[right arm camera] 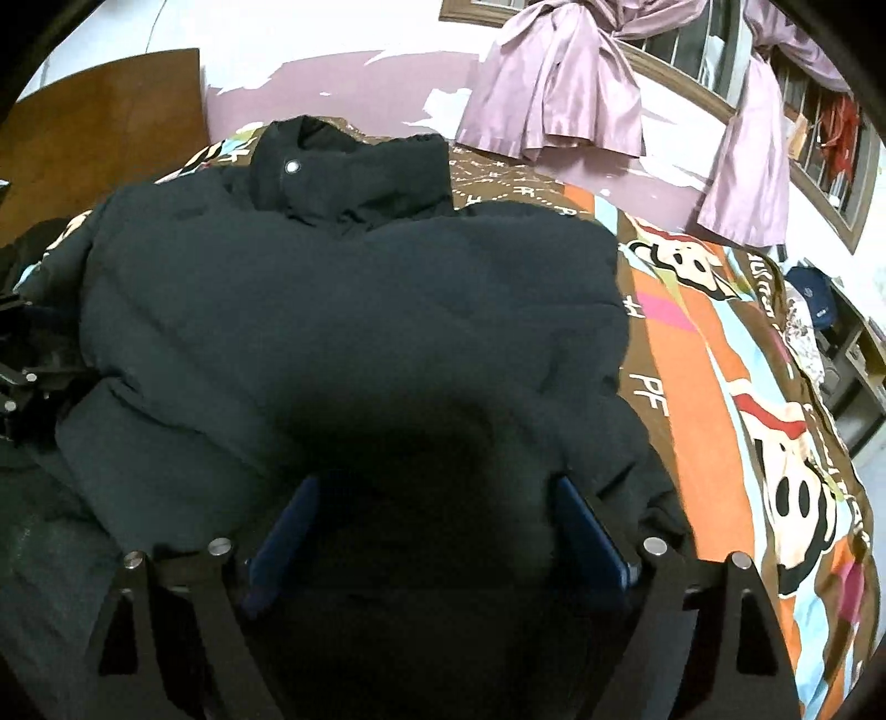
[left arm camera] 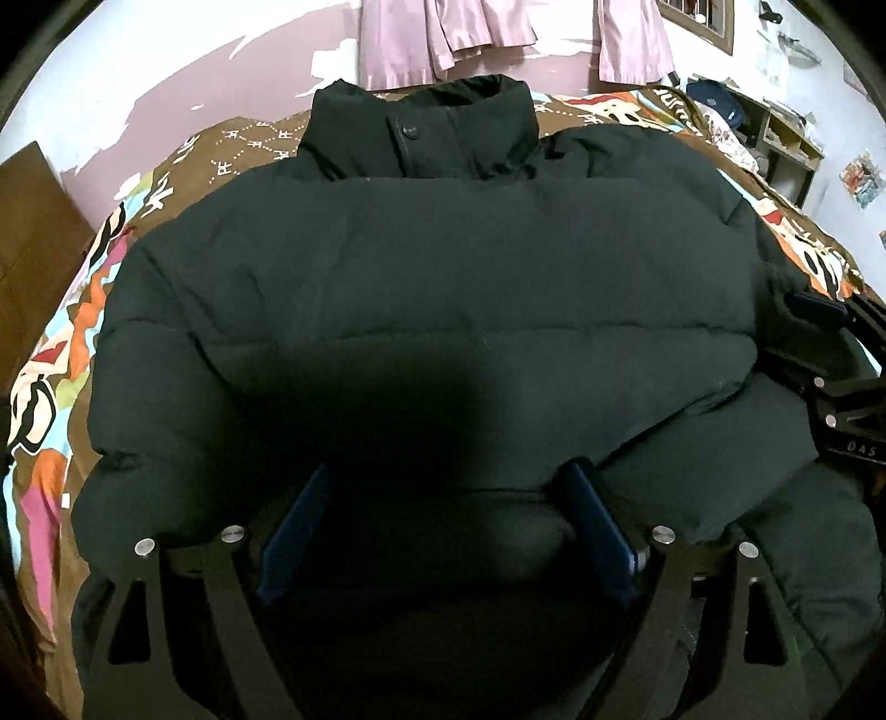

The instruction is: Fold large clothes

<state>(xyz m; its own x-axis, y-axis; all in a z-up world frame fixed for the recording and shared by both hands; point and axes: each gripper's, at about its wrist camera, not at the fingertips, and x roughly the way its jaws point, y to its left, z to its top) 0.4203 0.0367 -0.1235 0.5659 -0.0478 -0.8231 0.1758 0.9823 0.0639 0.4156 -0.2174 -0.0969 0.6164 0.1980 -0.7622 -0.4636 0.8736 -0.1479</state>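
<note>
A black puffer jacket lies spread on the bed, with its stand-up collar at the far end. My left gripper is down on the near edge of the jacket. Its blue pads stand wide apart, and puffy fabric bulges loosely between them. My right gripper sits the same way further right on the near edge, with its pads wide and fabric between them. Each gripper shows at the edge of the other's view.
A brown cartoon-print bedspread covers the bed and shows bare to the jacket's right. Pink curtains hang behind it. A wooden board stands at the left. A shelf and a dark cap are at the right.
</note>
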